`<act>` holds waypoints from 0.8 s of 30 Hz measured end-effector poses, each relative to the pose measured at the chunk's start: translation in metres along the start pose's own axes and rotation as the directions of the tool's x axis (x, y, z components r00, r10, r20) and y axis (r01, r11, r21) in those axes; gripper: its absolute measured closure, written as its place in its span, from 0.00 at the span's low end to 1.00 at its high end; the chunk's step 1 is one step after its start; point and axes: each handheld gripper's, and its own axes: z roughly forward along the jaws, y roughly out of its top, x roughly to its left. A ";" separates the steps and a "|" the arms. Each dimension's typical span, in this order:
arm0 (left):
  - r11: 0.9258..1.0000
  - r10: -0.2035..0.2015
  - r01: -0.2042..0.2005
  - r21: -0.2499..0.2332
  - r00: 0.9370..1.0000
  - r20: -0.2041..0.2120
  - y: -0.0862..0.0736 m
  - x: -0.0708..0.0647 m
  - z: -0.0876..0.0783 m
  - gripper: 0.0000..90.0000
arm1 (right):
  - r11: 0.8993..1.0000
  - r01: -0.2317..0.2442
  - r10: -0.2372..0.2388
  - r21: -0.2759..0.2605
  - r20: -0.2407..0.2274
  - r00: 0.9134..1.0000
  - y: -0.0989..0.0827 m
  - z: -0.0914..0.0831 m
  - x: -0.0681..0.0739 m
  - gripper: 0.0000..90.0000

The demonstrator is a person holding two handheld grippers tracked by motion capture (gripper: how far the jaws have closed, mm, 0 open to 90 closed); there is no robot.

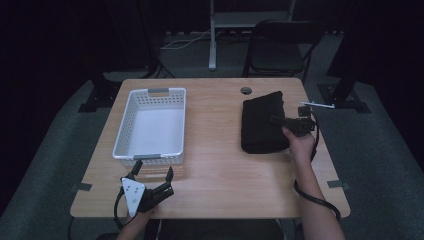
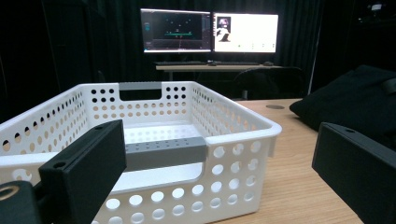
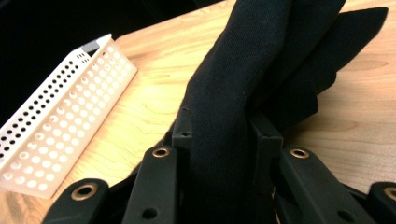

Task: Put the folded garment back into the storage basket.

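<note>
A folded black cloth lies on the right half of the wooden table. My right gripper is shut on the cloth's right edge; in the right gripper view a thick fold of the black cloth runs up between the two jaws. A white perforated basket with grey handles stands empty on the left half. My left gripper sits open just in front of the basket's near wall, and in the left gripper view the basket fills the gap between the wide-apart jaws.
A black folding chair stands behind the table. A round cable hole sits near the far edge. Two lit monitors stand on a desk far behind. Bare table stretches between basket and cloth.
</note>
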 end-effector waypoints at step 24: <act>1.000 0.004 -0.004 0.007 1.000 0.001 0.000 0.000 0.000 0.05 | 0.984 0.024 -0.038 -0.174 -0.077 0.996 0.027 -0.034 0.040 0.80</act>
